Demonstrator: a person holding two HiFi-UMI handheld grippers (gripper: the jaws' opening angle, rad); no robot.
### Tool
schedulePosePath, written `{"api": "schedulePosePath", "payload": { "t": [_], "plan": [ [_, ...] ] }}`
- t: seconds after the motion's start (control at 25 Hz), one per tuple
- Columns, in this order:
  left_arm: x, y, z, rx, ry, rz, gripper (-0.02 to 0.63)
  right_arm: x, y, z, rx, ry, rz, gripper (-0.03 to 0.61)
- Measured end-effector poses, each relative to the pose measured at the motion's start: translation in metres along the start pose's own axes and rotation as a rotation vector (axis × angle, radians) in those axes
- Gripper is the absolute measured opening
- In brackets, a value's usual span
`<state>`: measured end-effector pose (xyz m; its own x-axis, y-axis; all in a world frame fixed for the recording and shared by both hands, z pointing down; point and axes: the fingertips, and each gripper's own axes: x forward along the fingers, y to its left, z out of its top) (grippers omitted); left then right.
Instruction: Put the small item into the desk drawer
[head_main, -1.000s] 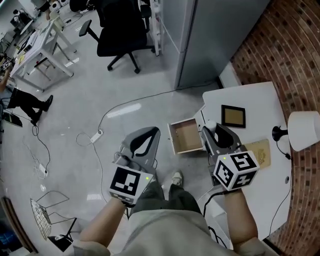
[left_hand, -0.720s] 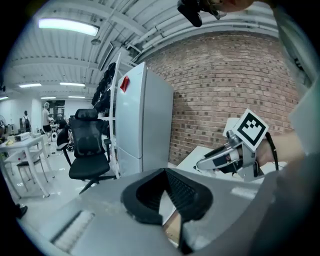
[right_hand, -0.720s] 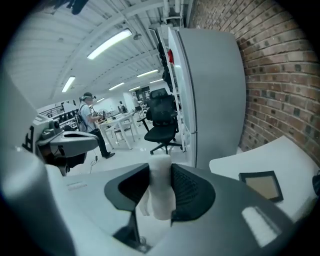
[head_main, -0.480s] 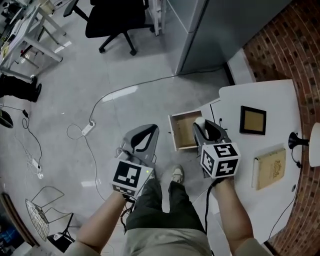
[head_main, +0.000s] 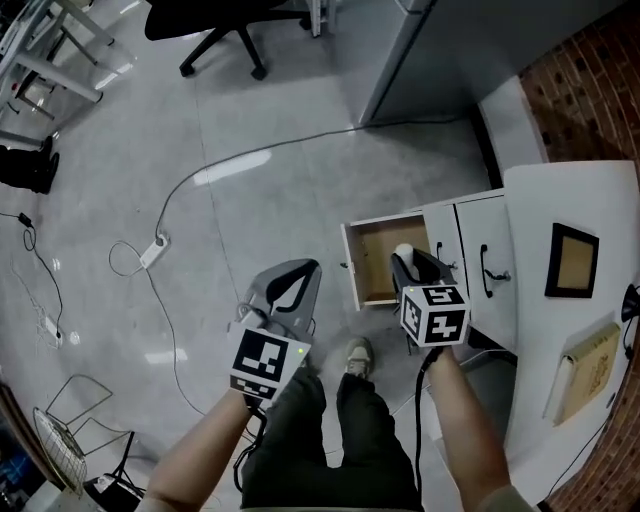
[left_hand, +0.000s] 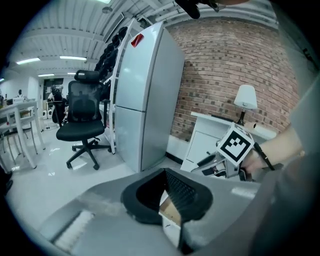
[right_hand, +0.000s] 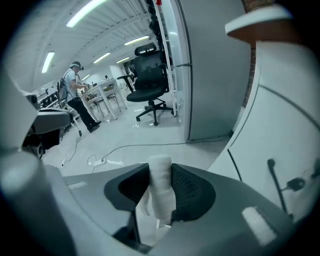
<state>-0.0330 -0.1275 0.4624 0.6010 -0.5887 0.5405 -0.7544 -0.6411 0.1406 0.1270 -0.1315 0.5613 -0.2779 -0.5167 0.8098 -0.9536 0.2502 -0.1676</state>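
Observation:
The small item (right_hand: 160, 192) is a white roll, and my right gripper (right_hand: 161, 200) is shut on it, holding it upright between the pads. In the head view this gripper (head_main: 408, 260) holds the roll (head_main: 404, 252) over the right part of the open drawer (head_main: 372, 272), which sticks out from the white desk (head_main: 530, 230). The drawer's wooden inside looks bare where it shows. My left gripper (head_main: 306, 270) hangs to the left of the drawer over the floor, shut and empty. In the left gripper view its tips (left_hand: 165, 175) meet, and the drawer shows behind them.
Desk cupboard doors with black handles (head_main: 487, 265) sit right of the drawer. A picture frame (head_main: 572, 262) and a book (head_main: 590, 370) lie on the desk top. A cable with a power strip (head_main: 152, 252) crosses the floor; an office chair (head_main: 215, 20) and a grey cabinet (head_main: 440, 50) stand beyond.
My right gripper has carried the white roll from above the desk top leftward to the open drawer. The head view has swung left. The left gripper has hardly moved.

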Motion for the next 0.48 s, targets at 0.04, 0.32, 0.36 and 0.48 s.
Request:
{"api": "schedulePosePath", "payload": {
  "t": [0.04,0.32,0.36,0.48],
  "plan": [
    [0.011,0.001,-0.016,-0.002,0.008,-0.004,0.003,0.014,-0.005,-0.015,0.002,0.014,-0.006,0.141],
    [0.080,0.004,-0.125,-0.021,0.052,-0.032,0.003,0.111,-0.034,-0.111,0.016,0.087,-0.027,0.141],
    [0.088,0.003,-0.139,-0.024,0.054,-0.036,0.003,0.123,-0.038,-0.125,0.013,0.098,-0.028,0.141],
    [0.111,0.000,-0.179,-0.028,0.055,-0.048,0.003,0.157,-0.049,-0.165,-0.001,0.128,-0.031,0.143]
  ]
}}
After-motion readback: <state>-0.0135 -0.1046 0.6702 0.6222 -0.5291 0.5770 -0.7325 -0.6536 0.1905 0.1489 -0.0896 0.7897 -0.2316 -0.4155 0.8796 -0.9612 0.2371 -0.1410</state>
